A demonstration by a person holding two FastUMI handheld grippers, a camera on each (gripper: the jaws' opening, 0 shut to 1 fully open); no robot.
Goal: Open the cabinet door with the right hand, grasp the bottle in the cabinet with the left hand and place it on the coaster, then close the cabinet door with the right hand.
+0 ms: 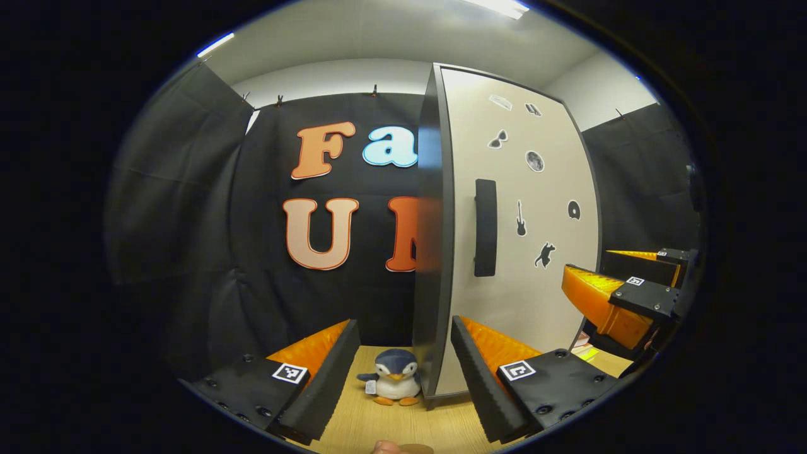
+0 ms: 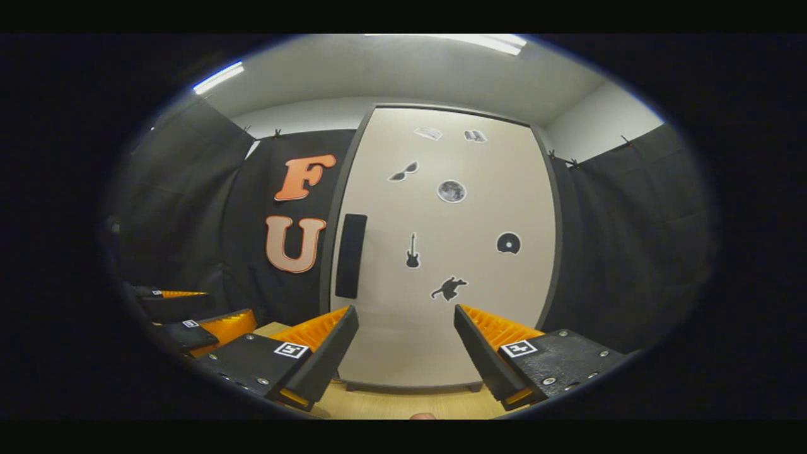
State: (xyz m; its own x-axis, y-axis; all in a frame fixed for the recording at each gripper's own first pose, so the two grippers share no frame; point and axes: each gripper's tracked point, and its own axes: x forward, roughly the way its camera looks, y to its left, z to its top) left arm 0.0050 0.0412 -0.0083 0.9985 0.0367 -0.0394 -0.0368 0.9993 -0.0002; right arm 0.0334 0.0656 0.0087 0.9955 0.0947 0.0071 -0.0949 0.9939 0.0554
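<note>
A small plush penguin [image 1: 394, 376] is sitting upright on the wooden table [image 1: 391, 422], toward its far edge, facing the camera in the left gripper view (a little tag is showing at its side). Black cloth [image 1: 189, 221] is hanging behind it as the booth's wall. Overhead, strip lights [image 2: 217, 77] are glowing on the white ceiling [image 2: 378, 69].

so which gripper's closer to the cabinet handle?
Hard to call. Right gripper faces the closed door, handle up-left. Left gripper sits off the door's handle-side edge.
</note>
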